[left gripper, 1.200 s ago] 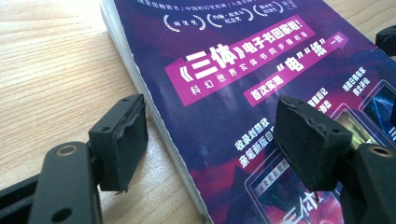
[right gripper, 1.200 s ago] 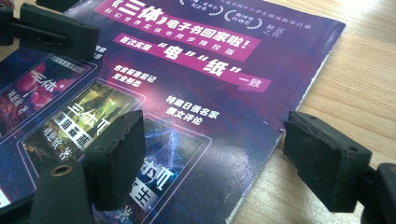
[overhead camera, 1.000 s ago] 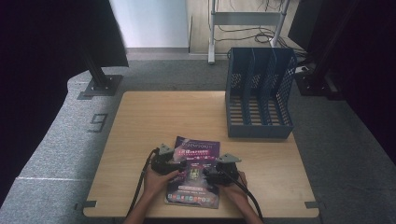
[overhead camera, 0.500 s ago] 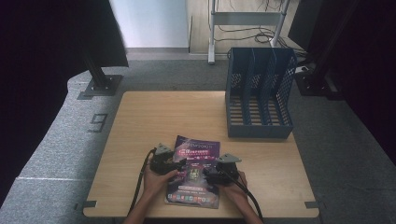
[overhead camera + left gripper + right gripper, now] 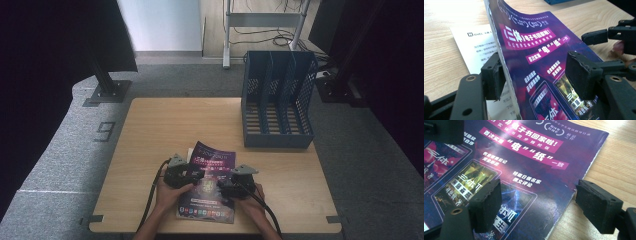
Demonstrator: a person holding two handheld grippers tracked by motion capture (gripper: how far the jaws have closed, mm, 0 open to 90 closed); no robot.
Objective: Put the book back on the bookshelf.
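Magazine (image 5: 210, 182), purple cover, near table (image 5: 165, 125) edge between both hands; pickup step, next a firm pinch then lift

Left gripper view: left gripper (image 5: 534, 75) jaws apart, just been closing, straddling raised cover edge, one pad touching

Right gripper view: right gripper (image 5: 541, 202) gaping astride magazine's side edge, unclamped

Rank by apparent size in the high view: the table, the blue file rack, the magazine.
1. table
2. blue file rack
3. magazine, partly hidden by the hands, yet clearly the smallest.
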